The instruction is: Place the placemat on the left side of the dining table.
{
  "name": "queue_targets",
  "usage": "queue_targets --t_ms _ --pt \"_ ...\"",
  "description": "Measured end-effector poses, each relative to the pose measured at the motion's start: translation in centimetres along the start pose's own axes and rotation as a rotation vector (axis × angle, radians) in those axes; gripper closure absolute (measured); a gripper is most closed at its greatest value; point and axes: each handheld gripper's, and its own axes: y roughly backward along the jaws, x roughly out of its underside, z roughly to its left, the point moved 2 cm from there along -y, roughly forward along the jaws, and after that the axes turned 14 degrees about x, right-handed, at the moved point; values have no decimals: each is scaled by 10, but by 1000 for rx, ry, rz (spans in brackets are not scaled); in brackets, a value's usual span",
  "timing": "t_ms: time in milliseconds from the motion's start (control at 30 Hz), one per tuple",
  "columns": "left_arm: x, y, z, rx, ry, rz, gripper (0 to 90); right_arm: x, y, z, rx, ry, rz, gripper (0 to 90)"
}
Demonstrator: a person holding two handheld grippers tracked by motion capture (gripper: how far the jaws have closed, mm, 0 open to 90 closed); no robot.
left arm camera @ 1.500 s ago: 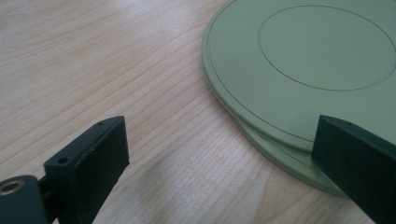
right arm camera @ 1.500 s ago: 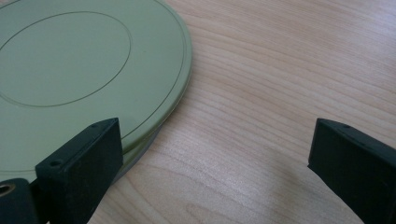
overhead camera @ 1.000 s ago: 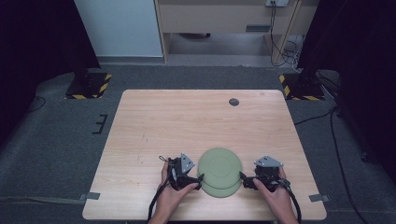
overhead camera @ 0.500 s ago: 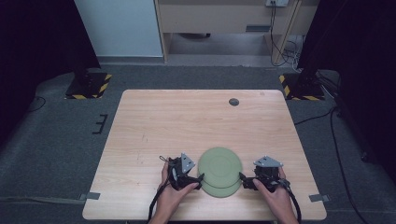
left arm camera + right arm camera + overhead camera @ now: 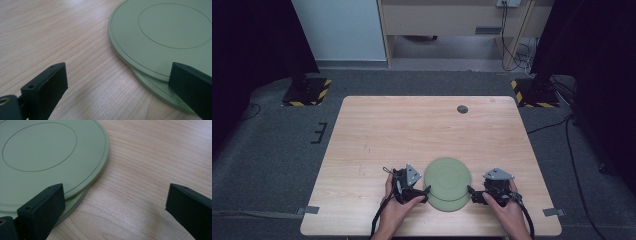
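Plates (image 5: 447, 183): two green ones stacked, a bit offset, near the table's (image 5: 377, 130) front edge.
Left gripper (image 5: 418, 190): wide open, holding nothing.
Right gripper (image 5: 476, 195): same.
Left to do: grab and split the stack.

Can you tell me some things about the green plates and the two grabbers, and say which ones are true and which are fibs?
1. Two green plates lie stacked, the top one shifted a bit off the lower one. True.
2. The left gripper is clamped shut on a plate. False: its jaws stand wide apart in the left gripper view, with bare table between them.
3. The right gripper is open beside the plates. True.
4. The plates sit at the far edge of the table. False: they lie near the person's edge, between the two grippers.
5. A small dark round spot shows near the table's far edge. True.
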Motion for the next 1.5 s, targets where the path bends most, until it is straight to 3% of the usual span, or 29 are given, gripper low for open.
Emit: queue_targets --t_ms 233,500,900,1500 --pt "0 -1 0 -5 -3 -3 6 -1 -2 0 20 -9 -9 15" --pt "0 -1 -1 -2 -1 -7 23 1 0 0 -3 -16 1 32" --pt "-1 -2 0 -8 -5 -11 11 -1 -4 -1 18 -24 -10 18" --pt "-1 -2 -1 4 -12 -14 21 2 0 -2 -18 -29 6 40"
